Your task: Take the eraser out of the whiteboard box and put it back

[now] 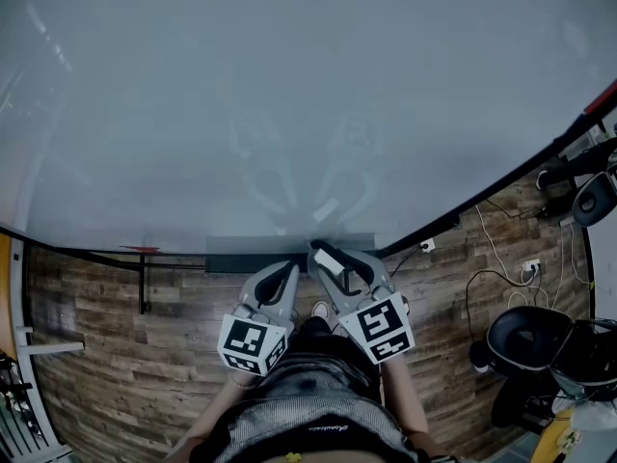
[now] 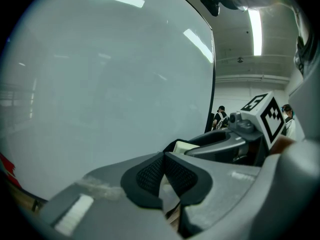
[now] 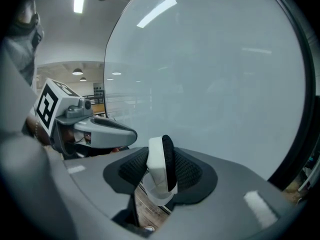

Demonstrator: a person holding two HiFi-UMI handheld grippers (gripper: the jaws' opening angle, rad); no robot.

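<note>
Holding the eraser [image 3: 157, 159] clamped, the right tool [image 3: 161, 176] should lower it level into the whiteboard box [image 1: 241, 255] at lower centre; left tool [image 2: 164, 174] rests closed, empty.

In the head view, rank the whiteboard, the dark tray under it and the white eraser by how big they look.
Large pale whiteboard
Long dark grey tray
Small white-and-black eraser in the right gripper, clearly smallest

Wood-plank floor [image 1: 116, 326] (brown, streaked), strip lights [image 2: 255, 31] on the ceiling.
</note>
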